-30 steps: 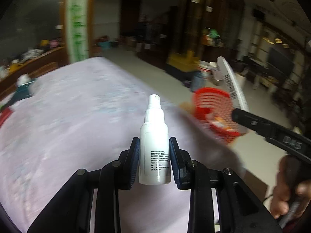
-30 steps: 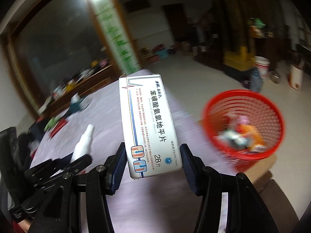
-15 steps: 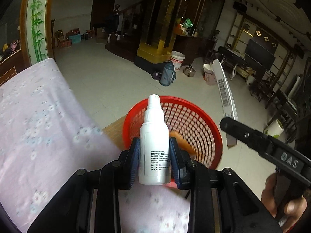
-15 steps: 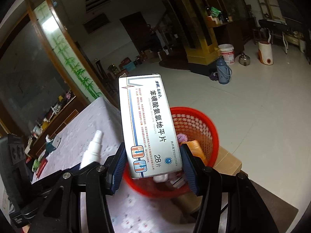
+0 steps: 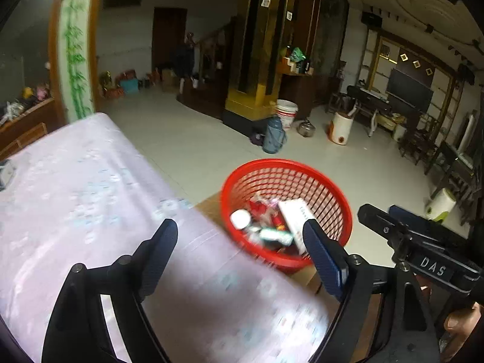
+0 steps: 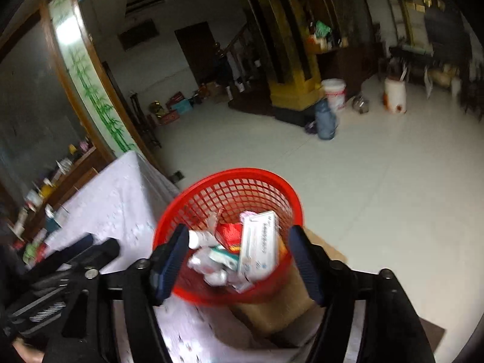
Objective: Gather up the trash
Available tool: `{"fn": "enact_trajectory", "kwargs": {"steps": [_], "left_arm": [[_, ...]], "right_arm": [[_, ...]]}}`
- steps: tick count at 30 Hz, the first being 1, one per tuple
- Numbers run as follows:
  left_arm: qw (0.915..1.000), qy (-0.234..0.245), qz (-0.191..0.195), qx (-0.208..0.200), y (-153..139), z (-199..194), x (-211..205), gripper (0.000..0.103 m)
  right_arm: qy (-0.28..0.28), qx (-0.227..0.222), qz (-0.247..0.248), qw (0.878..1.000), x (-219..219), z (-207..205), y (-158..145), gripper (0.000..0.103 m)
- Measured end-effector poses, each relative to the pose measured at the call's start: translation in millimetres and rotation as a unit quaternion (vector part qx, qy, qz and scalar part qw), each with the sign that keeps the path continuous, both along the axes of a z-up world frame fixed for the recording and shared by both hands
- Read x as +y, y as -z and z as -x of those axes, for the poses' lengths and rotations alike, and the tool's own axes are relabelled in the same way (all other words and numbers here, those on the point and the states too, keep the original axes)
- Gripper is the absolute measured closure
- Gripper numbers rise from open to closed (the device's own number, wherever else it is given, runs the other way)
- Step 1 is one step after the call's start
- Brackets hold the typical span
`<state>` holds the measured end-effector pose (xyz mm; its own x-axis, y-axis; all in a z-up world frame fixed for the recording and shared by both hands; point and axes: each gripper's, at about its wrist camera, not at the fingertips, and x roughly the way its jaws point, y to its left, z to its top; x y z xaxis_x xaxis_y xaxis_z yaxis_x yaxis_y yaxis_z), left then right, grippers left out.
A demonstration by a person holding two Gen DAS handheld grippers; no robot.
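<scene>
A red mesh basket (image 5: 338, 208) (image 6: 230, 181) stands on a cardboard box just past the table's edge. In it lie the white medicine box (image 6: 260, 243) (image 5: 295, 214), the white spray bottle (image 6: 202, 239) (image 5: 240, 219) and other litter. My left gripper (image 5: 242, 251) hangs over the table's corner beside the basket, its jaws opening and nothing between them. My right gripper (image 6: 239, 257) hovers right above the basket, its jaws opening too, with nothing held. The right gripper's arm (image 5: 423, 257) shows at the right of the left wrist view.
The table (image 5: 75, 199) wears a pale floral cloth (image 6: 121, 199). A cardboard box (image 6: 287, 302) carries the basket. On the tiled floor behind stand a blue flask (image 5: 273, 136), a white bucket (image 5: 286, 112) and dark furniture. Small items (image 6: 39, 236) sit at the table's far left.
Both grippers opened. The spray bottle left the left gripper and the medicine box left the right one; both now lie in the basket. The left gripper swung back towards the table.
</scene>
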<state>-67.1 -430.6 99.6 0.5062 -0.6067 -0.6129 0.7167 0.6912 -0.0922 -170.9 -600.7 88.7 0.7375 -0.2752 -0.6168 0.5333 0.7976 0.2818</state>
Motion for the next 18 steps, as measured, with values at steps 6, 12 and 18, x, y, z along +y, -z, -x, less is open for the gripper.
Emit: {"fn": "enact_trajectory", "kwargs": {"steps": [6, 12, 18], "left_arm": [[0.9962, -0.057, -0.019, -0.063, 2.2, 29.8, 57.9, 0.009], [0.9873, -0.108, -0.061, -0.100, 12.7, 40.9, 96.8, 0.007], [0.9847, -0.128, -0.054, -0.104, 13.7, 43.6, 118.1, 0.007]], "right_arm": [[0.019, 0.028, 0.079, 0.996, 54.1, 25.0, 1.5, 0.016], [0.021, 0.031, 0.112, 0.993, 94.6, 38.8, 6.3, 0.016], [0.003, 0.039, 0.133, 0.990, 116.4, 36.4, 6.5, 0.016]]}}
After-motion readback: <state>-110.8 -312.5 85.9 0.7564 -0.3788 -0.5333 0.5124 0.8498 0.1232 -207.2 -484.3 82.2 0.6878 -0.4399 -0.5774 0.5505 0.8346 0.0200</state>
